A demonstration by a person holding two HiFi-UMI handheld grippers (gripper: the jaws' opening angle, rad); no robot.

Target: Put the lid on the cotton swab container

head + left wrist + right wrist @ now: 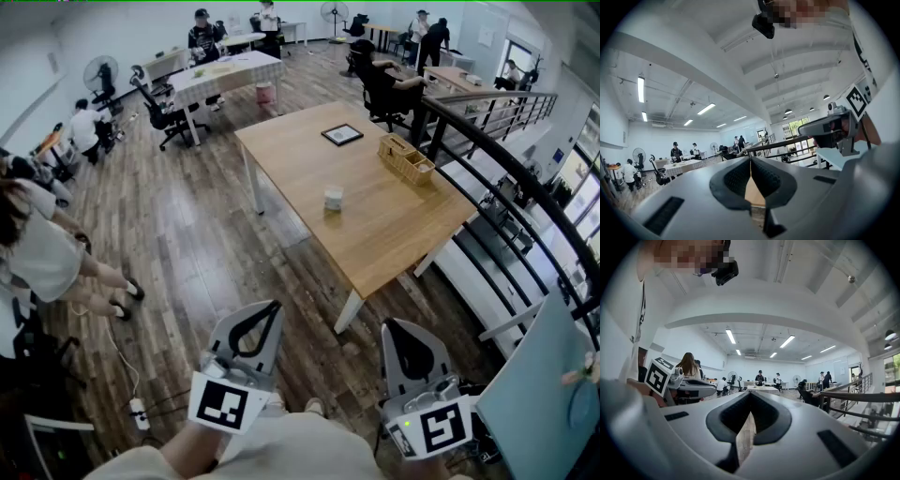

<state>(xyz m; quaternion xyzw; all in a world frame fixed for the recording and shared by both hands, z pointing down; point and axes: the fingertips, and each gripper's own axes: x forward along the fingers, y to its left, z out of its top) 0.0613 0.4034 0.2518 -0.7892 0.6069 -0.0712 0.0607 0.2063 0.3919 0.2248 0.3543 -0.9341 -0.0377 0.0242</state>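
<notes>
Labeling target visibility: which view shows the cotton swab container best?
Head view. The cotton swab container stands small but unobstructed on the wooden table; it is too small to tell if its lid is on. The left and right gripper views look out across the room and do not show it.

No words, numbers or brand names can be read anywhere. The left marker cube (pixel 218 403) on the left gripper (pixel 273 307) and the right marker cube (pixel 441 429) on the right gripper (pixel 390 325) each carry a black-and-white square code (a pattern, not letters). Dark print on the person's white shirt (pixel 861 52) is seen at a slant, unreadable. A black framed card (pixel 342 134) on the wooden table (pixel 394 216) is too small to read
</notes>
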